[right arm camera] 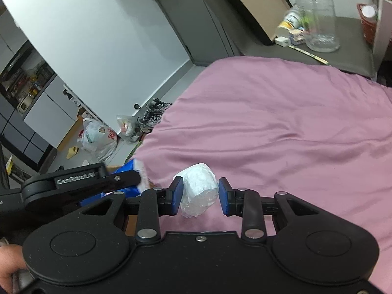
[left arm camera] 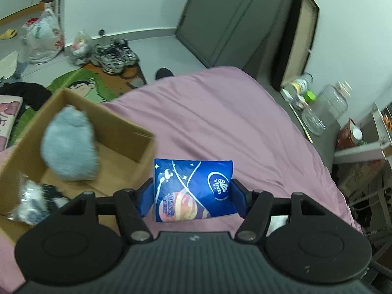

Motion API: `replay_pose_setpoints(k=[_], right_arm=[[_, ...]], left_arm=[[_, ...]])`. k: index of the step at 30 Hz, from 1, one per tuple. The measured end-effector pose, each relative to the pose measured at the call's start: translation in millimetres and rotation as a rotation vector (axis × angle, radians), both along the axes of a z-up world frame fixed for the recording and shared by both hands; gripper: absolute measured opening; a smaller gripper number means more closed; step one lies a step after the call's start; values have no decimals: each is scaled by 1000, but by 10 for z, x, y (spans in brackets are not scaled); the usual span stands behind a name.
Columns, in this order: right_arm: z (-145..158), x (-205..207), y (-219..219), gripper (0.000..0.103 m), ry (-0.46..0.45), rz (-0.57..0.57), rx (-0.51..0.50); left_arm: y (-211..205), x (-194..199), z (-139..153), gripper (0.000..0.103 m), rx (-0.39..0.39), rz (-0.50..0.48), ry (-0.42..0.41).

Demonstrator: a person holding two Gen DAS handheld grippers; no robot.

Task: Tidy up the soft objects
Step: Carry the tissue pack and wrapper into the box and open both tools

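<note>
Partway done. Cardboard box (left arm camera: pixel 103 132) up-left of left tongs (left arm camera: pixel 193 193) already holding grey plush (left arm camera: pixel 69 144) and a black-and-white item (left arm camera: pixel 36 203). Left tongs clamped on blue tissue pack (left arm camera: pixel 193 191), lifted above pink bed (left arm camera: pixel 220 112). Right tongs (right arm camera: pixel 201 196) carrying white wrapped roll (right arm camera: pixel 199 188), pinch looking loose on right side. Both items not yet boxed; nothing else loose on bed ahead.

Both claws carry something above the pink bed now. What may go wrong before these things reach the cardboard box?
1. The white wrapped roll sits between the right claw pads with a visible gap on one side, so it may slip out.
2. The left claw holds the blue tissue pack only by its edges; the soft pack could buckle and drop.
3. The cardboard box already holds a grey plush toy, and the two claws are close together, so they may bump.
</note>
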State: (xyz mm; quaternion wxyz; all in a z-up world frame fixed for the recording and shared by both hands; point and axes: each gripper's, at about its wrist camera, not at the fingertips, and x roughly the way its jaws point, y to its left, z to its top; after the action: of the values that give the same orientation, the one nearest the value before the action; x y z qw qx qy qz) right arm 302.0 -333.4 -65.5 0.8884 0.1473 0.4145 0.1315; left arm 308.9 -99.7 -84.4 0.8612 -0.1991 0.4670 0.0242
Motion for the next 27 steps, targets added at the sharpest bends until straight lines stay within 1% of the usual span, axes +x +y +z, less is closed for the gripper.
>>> replay_pose_setpoints(k=[6,12,19,24,26,27], right_arm=[[56,-17,236,31,-25,17,-13],[100,-33,497,31,-54,61,-28],[139,-17,772,31,-57,92,-30],[138,-33,1028,31,-73,127,-33],[135,-31,1108,31,-77,134,-36],[136,-27,1144,31,-78,136,-37]], left_arm=[[411,-117,6,63,-10,50,-3],[772,-235,-31,63,-14,82,1],[1089,-298,-145,64,-11,101,37],[1189,-294,-232,66,-39,78,71],[1243,-294,-260,67,-71,74,82],[1277,-293,-269,69,-93,71,88]])
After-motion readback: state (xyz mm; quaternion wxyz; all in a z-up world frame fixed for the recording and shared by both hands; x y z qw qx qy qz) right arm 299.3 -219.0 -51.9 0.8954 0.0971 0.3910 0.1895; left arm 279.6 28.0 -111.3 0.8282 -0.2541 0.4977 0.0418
